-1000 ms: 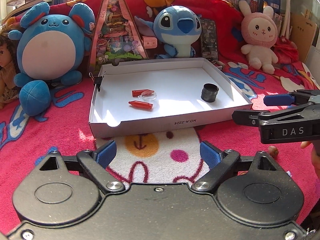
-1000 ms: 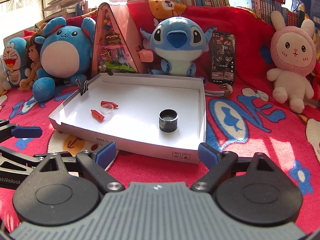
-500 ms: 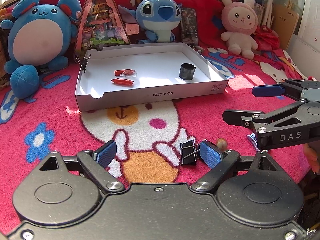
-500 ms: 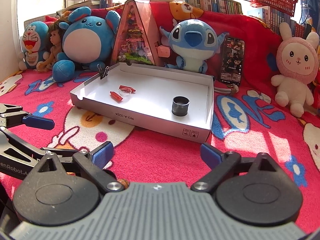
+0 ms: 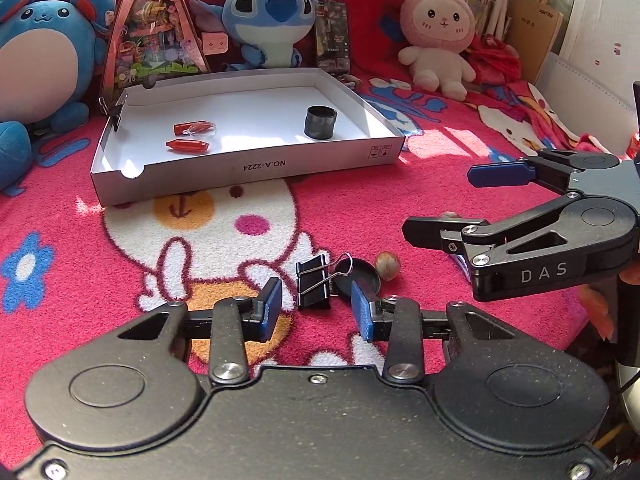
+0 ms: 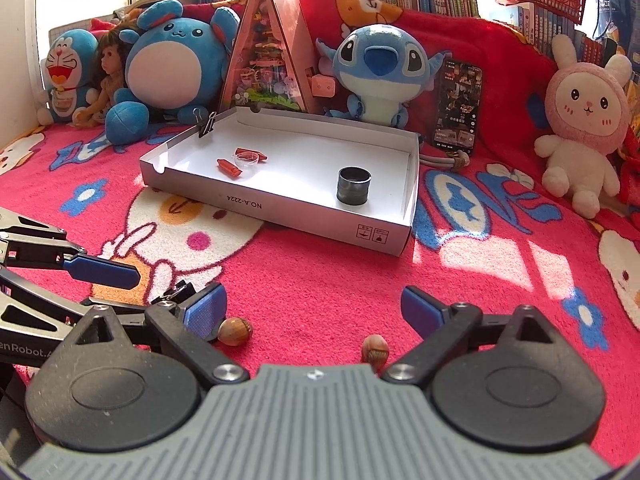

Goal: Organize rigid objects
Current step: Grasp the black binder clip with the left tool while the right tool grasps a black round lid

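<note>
A white cardboard tray (image 5: pixel 248 166) (image 6: pixel 288 204) lies on the red blanket. It holds a black ring (image 5: pixel 320 122) (image 6: pixel 354 186), two red pieces (image 5: pixel 188 145) (image 6: pixel 228 168) and a clear disc (image 5: pixel 204 130). My left gripper (image 5: pixel 316 308) is open, its jaws partly narrowed, low over a black binder clip (image 5: pixel 314 284). A black round lid (image 5: pixel 358 278) and a hazelnut (image 5: pixel 387 266) (image 6: pixel 235 331) lie just right of the clip. My right gripper (image 6: pixel 312 312) (image 5: pixel 436 202) is open and empty; a second hazelnut (image 6: pixel 375 350) lies between its fingers.
Plush toys line the back: a blue round one (image 5: pixel 36 60), Stitch (image 5: pixel 272 20), a pink rabbit (image 5: pixel 438 36). A triangular display box (image 5: pixel 154 36) and a phone (image 6: pixel 458 108) stand behind the tray. A binder clip (image 6: pixel 206 122) grips the tray's far corner.
Both grippers have pulled back from the tray toward the near blanket. The left gripper's jaws have narrowed around the binder clip. The hazelnuts and the lid have come into view.
</note>
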`<state>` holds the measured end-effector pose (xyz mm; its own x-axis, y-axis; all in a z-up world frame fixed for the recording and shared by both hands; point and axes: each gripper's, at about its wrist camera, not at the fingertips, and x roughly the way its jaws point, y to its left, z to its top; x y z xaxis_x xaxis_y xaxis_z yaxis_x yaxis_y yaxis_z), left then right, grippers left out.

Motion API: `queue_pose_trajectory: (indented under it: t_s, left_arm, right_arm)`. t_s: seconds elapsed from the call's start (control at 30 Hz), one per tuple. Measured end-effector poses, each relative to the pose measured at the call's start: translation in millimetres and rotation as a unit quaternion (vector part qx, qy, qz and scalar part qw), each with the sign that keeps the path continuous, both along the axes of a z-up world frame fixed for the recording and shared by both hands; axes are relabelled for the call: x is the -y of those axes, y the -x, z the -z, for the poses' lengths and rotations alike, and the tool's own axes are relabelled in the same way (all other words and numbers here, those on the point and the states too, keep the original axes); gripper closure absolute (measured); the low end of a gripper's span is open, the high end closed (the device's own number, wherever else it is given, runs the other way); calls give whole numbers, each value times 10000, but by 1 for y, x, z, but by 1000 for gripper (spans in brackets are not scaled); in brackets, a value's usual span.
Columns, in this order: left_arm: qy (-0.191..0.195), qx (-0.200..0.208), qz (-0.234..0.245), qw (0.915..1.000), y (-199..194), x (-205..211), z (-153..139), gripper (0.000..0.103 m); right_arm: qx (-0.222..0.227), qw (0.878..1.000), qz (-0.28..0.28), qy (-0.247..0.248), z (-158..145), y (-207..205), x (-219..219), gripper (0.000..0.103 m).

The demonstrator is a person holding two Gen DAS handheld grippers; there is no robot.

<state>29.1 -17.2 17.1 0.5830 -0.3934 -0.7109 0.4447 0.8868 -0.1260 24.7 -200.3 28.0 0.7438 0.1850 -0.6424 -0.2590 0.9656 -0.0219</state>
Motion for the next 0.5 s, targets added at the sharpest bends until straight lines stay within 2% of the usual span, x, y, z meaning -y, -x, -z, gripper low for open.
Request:
queue_pose_trajectory:
  t_s: [0.03, 0.13, 0.3, 0.4, 0.47, 0.5]
  left_arm:
    - [4, -36, -23, 10000, -3, 1, 2, 75]
    - [-48, -78, -108, 9999, -9, 1, 8, 78]
    - [-216, 10, -218, 9995, -11, -6, 9, 75]
    - [-269, 31, -373, 9989, -13, -15, 7, 75]
    - [-261, 23, -457, 9986, -15, -20, 7, 75]
    - [-256, 19, -508, 9984, -16, -23, 7, 75]
  right_arm:
    - [-10, 10000, 0, 0, 0, 1, 0, 5]
    - [-65, 10000, -35, 23, 3, 3, 0, 5]
    - [-94, 9993, -285, 243, 9, 14, -10, 6]
    - [-116, 9982, -544, 227, 10, 23, -18, 17]
    - [-275, 9970, -712, 92, 12, 27, -22, 34]
    - [-367, 9963, -778, 11, 13, 28, -24, 35]
